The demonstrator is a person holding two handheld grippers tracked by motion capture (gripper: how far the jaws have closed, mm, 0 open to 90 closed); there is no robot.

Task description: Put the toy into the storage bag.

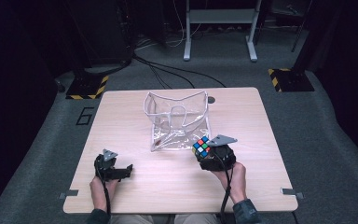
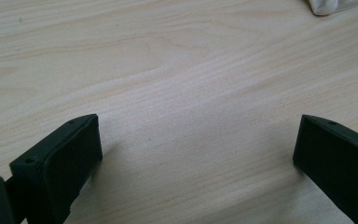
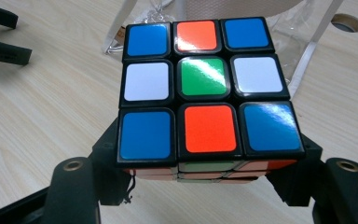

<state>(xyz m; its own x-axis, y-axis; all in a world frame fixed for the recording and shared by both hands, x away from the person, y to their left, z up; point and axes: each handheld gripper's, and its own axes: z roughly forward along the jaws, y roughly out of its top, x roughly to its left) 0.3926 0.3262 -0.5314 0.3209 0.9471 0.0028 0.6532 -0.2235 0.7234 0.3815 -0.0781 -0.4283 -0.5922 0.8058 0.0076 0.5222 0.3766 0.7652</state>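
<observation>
In the high view, the right gripper [image 1: 204,150] at lower right of centre clamps a puzzle cube [image 1: 202,146] and holds it just off the table [image 1: 135,196], right beside the near corner of a clear plastic bag [image 1: 177,119] that stands with its mouth gaping at the middle of the frame; the cube sits that close probably because the bag is where it is meant to go. The left gripper [image 1: 129,169] rests at lower left, well apart from the bag, apparently waiting its turn to steady it. In the left gripper view, the two black jaws stand wide apart over bare wood with nothing between them, and a scrap of the bag [image 2: 324,5] shows at the upper right corner. In the right gripper view, the cube [image 3: 209,88] takes up the centre, pinched by its sides between the jaws so that its blue, orange, white and green face looks up at the camera; the bag [image 3: 303,28] rises just behind it at the top, and the left gripper [image 3: 0,35] lies at upper left.
</observation>
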